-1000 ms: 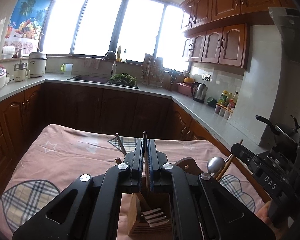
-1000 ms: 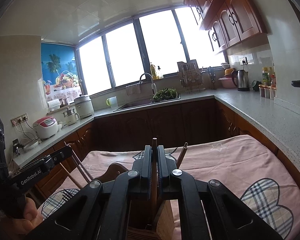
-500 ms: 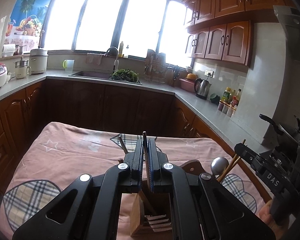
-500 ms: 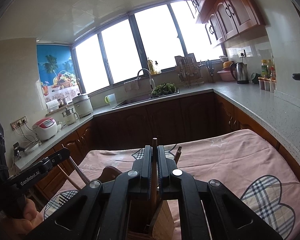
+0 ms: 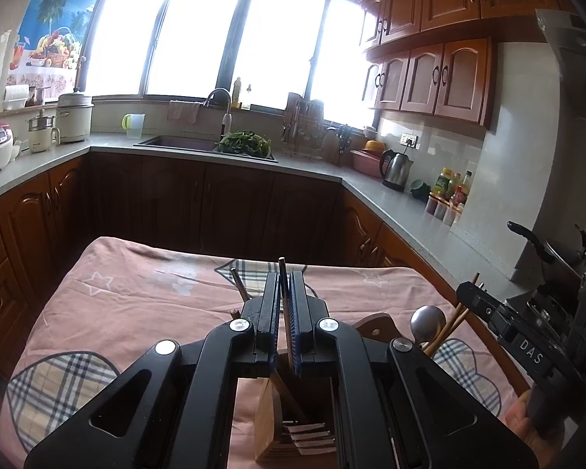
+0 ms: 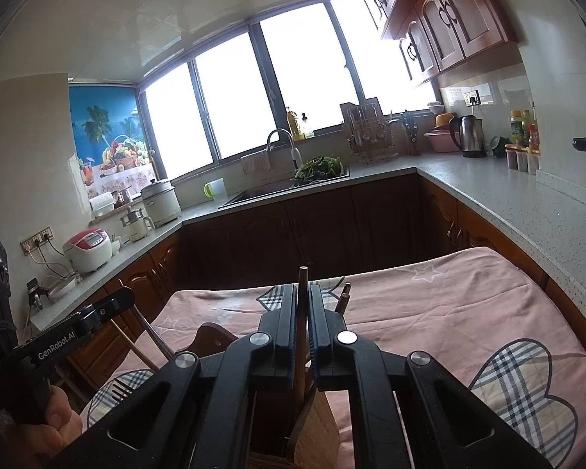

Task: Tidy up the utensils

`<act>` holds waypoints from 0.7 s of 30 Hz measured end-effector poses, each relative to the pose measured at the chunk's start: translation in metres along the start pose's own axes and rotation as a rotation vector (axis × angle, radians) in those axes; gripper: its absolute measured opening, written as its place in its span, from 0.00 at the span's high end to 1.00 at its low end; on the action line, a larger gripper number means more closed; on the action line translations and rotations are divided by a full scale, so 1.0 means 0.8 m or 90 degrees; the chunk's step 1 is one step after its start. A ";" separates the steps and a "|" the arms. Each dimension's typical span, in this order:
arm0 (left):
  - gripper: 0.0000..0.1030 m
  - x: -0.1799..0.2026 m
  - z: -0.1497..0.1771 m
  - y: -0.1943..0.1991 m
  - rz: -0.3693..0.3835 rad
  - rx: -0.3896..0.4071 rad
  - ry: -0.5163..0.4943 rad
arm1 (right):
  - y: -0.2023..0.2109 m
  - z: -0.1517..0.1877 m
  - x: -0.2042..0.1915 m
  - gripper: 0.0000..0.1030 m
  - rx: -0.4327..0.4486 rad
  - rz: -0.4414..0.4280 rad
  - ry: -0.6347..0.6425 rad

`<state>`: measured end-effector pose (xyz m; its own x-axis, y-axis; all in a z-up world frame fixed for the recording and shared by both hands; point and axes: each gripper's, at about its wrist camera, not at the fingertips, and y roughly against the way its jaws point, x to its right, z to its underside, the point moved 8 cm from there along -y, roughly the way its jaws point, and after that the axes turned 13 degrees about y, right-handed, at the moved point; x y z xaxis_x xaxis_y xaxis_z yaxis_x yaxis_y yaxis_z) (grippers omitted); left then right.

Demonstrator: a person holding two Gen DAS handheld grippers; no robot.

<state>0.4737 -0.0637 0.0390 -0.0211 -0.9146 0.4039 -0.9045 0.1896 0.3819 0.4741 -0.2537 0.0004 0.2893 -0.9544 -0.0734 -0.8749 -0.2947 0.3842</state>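
The setting is a U-shaped kitchen with wooden cabinets, a sink under bright windows, and a worktop (image 5: 136, 297) covered by a pink cloth with plaid patches.

A wooden utensil holder (image 5: 269, 422) stands on the cloth directly below both tools. Forks (image 5: 308, 434) rest in one compartment, and a metal spoon (image 5: 427, 318) stands up on the holder's right side.

The left tool (image 5: 286, 305) is pressed together, pinching a thin dark chopstick (image 5: 282, 269) held roughly upright. The right tool (image 6: 302, 312) is likewise pressed together on a brown chopstick (image 6: 303, 277), with its lower end reaching down into the holder (image 6: 316, 430).

Risks from this position:
- Each chopstick is thin and gripped at a single point. It may pivot between the pads and tilt out of line.
- Early release could let a lower end strike a compartment wall and fall onto the cloth.
- The two tools work close together; lowering both at once may cause a collision.
- Sideways pressure on the holder could tip it, as the cloth gives a soft footing.
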 end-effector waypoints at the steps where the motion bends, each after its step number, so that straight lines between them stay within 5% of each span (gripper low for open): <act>1: 0.96 0.000 0.000 0.000 0.000 -0.001 0.000 | -0.001 0.001 0.000 0.92 -0.002 0.001 0.000; 9: 0.88 0.002 0.001 0.000 0.013 -0.014 0.000 | 0.003 -0.002 0.000 0.89 0.003 -0.005 -0.008; 12: 0.72 0.011 0.002 0.008 0.026 -0.012 -0.010 | 0.009 -0.006 -0.001 0.77 0.014 -0.011 -0.011; 14: 0.36 0.014 -0.001 0.018 0.018 0.010 -0.017 | 0.014 -0.010 -0.002 0.71 0.023 -0.013 -0.012; 15: 0.30 0.014 -0.003 0.024 0.013 0.025 -0.018 | 0.018 -0.013 -0.002 0.69 0.029 -0.010 -0.010; 18: 0.27 0.011 -0.010 0.039 0.016 0.043 -0.014 | 0.033 -0.020 0.002 0.54 0.053 0.008 -0.008; 21: 0.26 0.005 -0.015 0.049 0.018 0.045 -0.002 | 0.043 -0.027 0.011 0.53 0.067 0.020 -0.021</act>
<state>0.4436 -0.0560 0.0657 -0.0485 -0.9105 0.4106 -0.9314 0.1898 0.3107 0.4549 -0.2712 0.0329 0.2502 -0.9637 -0.0932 -0.9196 -0.2666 0.2886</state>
